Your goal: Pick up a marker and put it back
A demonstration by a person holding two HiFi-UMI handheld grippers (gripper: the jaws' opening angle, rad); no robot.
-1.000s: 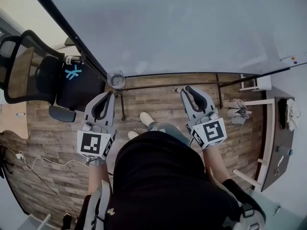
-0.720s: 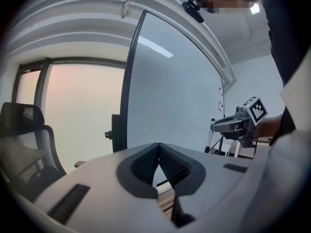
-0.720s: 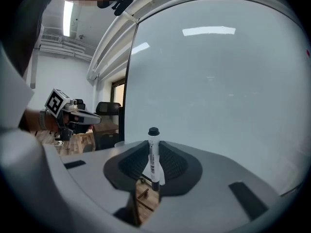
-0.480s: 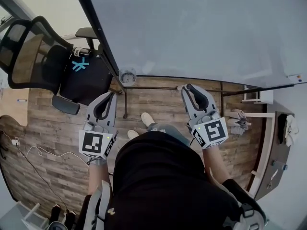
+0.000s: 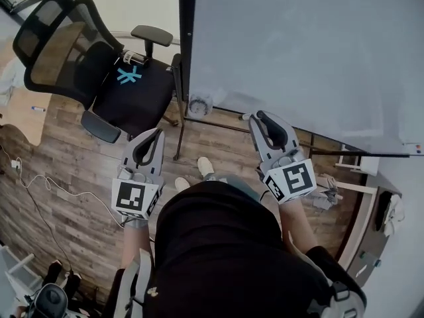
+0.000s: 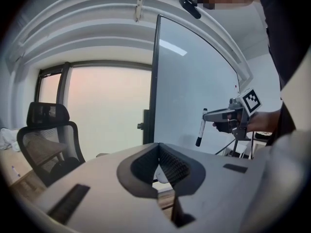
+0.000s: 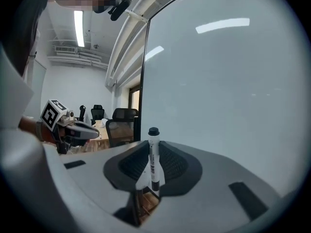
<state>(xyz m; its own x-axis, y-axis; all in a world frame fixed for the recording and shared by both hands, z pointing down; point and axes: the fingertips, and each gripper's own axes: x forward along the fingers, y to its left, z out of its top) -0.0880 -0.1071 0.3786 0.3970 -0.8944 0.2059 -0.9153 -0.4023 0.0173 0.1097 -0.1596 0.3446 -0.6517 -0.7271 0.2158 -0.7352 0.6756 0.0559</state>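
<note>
Changed: over the last second the person has swung round, so the office chair (image 5: 86,65) now shows whole at the left and the whiteboard's dark edge stands nearly straight up in the head view.
Left gripper (image 5: 157,132): jaws together with nothing between them, held out above the floor near the chair.
Whiteboard (image 5: 298,52): blank and close ahead of both grippers, on a stand whose bars cross the wooden floor by the person's shoes.
Right gripper (image 5: 256,116): jaws narrow, clamped on a whiteboard marker (image 7: 154,159) that stands upright across them, pinched near its upper end with most of its length hanging below.
Risk, marker: I'd judge that a quick swing could make it pivot or slip from so short a pinch, or knock it against the board.
Risk, footing: the stand's bars could catch a step.
</note>
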